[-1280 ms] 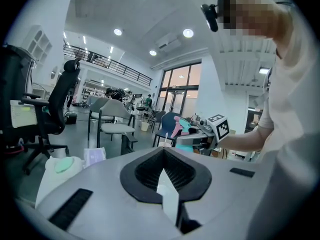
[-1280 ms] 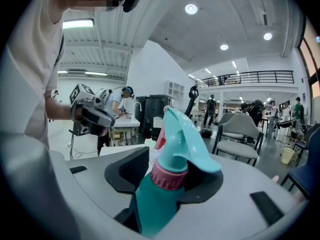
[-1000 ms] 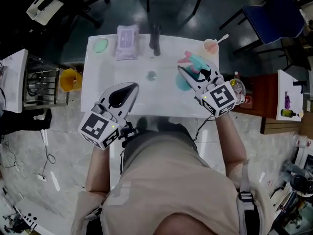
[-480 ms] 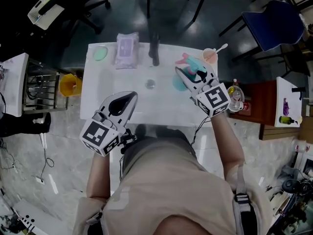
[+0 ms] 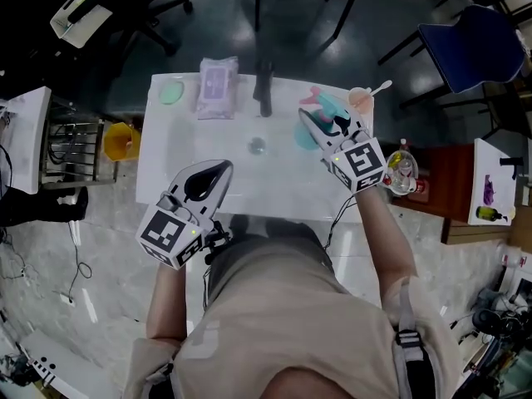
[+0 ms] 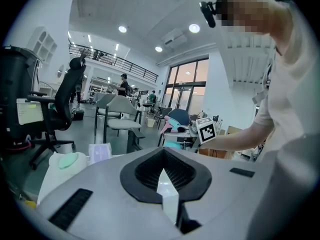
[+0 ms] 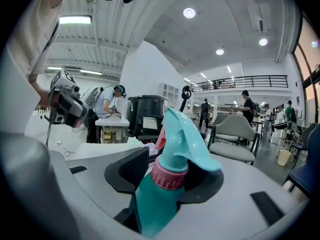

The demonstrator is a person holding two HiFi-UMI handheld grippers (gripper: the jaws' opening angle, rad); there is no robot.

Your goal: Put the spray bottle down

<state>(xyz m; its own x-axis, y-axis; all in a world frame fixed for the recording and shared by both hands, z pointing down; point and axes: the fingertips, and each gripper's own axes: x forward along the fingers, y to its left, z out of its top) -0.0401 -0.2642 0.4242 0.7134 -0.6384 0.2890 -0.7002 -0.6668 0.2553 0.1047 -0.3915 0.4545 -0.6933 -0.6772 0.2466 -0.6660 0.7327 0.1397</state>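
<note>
Our right hand-held gripper (image 5: 322, 125) is clamped on the teal plastic spray bottle with a pink collar (image 7: 159, 196), upright over the right side of the white desk (image 5: 191, 131); lowering and releasing it are left to do. Our left hand-held gripper (image 6: 165, 176) hangs closed, empty

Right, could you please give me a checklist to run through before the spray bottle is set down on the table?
1. Grip: the right gripper has a pad on either side of the spray bottle, just below its collar. Ok.
2. Bottle attitude: nozzle on top, body hanging below the jaws. Ok.
3. Bottle over the table: the head view places it above the right part of the table. Ok.
4. Base touching the table: hidden under the gripper. Cannot tell.
5. Landing spot: the pink cup stands close beside the bottle, so mind it. Not ok.
6. Left gripper: shut, empty, back at the near edge. Ok.
</note>
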